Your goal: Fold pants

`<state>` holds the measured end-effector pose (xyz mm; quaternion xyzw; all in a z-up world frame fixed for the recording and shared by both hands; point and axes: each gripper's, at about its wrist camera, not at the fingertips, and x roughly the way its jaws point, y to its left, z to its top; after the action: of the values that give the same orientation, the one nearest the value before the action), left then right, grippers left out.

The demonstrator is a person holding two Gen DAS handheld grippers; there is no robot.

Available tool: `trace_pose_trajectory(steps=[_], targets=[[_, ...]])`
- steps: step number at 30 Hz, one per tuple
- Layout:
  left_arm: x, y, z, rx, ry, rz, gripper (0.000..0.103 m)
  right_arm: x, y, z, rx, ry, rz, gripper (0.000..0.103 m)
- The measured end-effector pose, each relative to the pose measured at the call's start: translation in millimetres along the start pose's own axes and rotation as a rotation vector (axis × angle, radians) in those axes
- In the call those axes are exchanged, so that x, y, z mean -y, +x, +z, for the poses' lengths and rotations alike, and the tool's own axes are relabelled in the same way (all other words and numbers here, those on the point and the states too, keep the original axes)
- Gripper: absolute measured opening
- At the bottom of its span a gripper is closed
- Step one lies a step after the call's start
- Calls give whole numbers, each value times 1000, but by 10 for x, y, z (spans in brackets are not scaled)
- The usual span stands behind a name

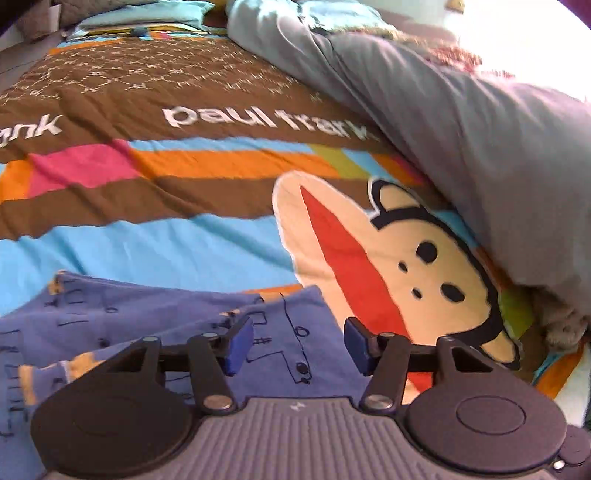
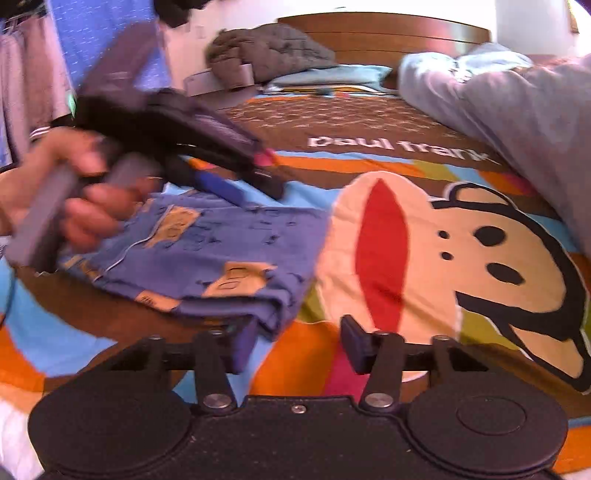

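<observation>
in the left wrist view the left gripper sits at the bottom centre of the frame with its jaws apart at a middling width and nothing pinched between them; the blue pads hang just over the cloth without pressing it. the pants, blue with dark line drawings and small tan patches, lie in the lower left of that frame on the bed cover, a bright striped sheet of brown, orange, pink and light blue with white lettering across the brown band. a big cartoon monkey face is printed on the cover to the right of the pants. a grey blanket is heaped along the upper right.

in the right wrist view the right gripper is at the bottom centre, jaws likewise partly apart and empty, its left pad touching or just beside the near folded edge of the pants; i cannot tell which. the pants lie folded in a thick bundle at centre left. a hand in the left of the frame holds the other gripper above the far edge of the pants, blurred. a wooden headboard runs along the top, with a crumpled grey quilt in front of it.
</observation>
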<state>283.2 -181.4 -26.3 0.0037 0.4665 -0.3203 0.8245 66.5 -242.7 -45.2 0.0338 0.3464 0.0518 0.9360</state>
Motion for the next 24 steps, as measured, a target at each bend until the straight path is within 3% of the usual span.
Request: trace_pose_trajectory(steps=[2,4,6,10,13,15,16,17,18,20,22,24], targets=[[23,128,-65,-25,7,37,60,-3,27,21,-1,11,8,50],[6,201,-130,-18,-15,48,60,7,105,83,-6,42,24,43],[-16,216,-160,8,-49,34,63,18,197,126,-46,38,56,6],[-99,186,-151,18,-99,16,65,-81,111,56,-43,-44,77,2],[-29,209,-142,6,-30,44,65,-183,26,-24,-65,-160,50,0],[42,186,-103,-10,-14,73,65,-153,15,-95,-90,-168,59,0],[58,142,-80,-20,-33,86,66,-117,-4,-113,-86,-151,74,2],[55,85,-71,-24,-60,92,67,-51,-30,-111,-70,-112,97,13],[33,-5,-72,-16,-93,94,71,12,-64,-98,-52,-73,113,31],[-44,-246,-152,28,-143,107,79,158,-155,-68,9,25,114,49],[-159,-497,-348,62,-161,155,85,255,-207,-37,57,99,96,50],[-284,-635,-557,41,-155,249,85,258,-185,64,73,115,48,50]])
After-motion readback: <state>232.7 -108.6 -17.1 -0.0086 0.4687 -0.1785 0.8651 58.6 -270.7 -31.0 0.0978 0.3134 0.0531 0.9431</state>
